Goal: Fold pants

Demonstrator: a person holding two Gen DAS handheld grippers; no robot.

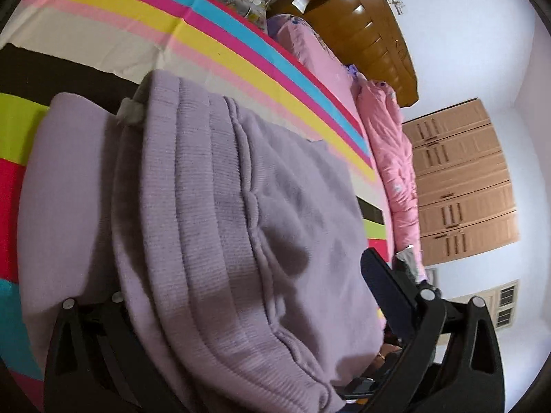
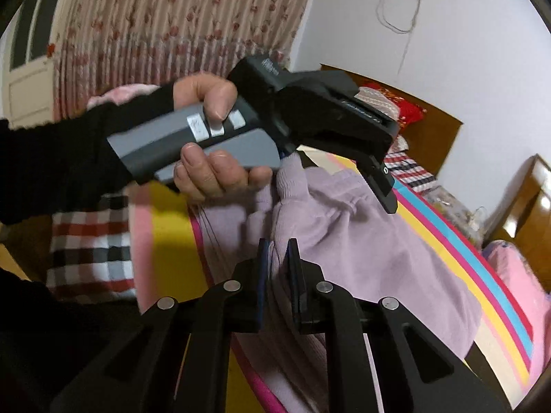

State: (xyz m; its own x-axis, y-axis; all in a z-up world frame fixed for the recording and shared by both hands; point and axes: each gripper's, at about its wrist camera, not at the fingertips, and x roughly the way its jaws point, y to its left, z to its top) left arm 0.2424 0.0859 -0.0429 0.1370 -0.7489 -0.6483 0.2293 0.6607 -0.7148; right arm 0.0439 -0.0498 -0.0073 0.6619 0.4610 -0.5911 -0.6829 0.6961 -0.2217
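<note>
Pinching a fold of the lilac pants (image 2: 344,241) between its narrow jaws, my right tool (image 2: 278,246) had the knit cloth bunched up just ahead of its camera, and I judged that grip worth keeping firm, since loose rib knit slides out of a shallow bite. My left tool (image 1: 241,296) stood spread wide, one finger (image 1: 385,282) out to the right of the pile and the other low on the left, with the ribbed waistband (image 1: 206,179) lying between them but not pressed by either. From the right wrist view I could see my left hand (image 2: 213,144) wrapped round that tool's grey handle, held above the garment.

To do this step well, I reckoned the left tool should come down on the doubled edge of the waistband, take both layers at once and close squarely. Then both tools ought to travel together, so the fold lands flat and straight.

The pants lay on the bed's striped cover (image 1: 213,38), near its front edge. Beyond them sat a pink quilt (image 1: 392,151) along the far side, then the wooden headboard (image 1: 365,24) and the wardrobe (image 1: 461,179) against the wall.
</note>
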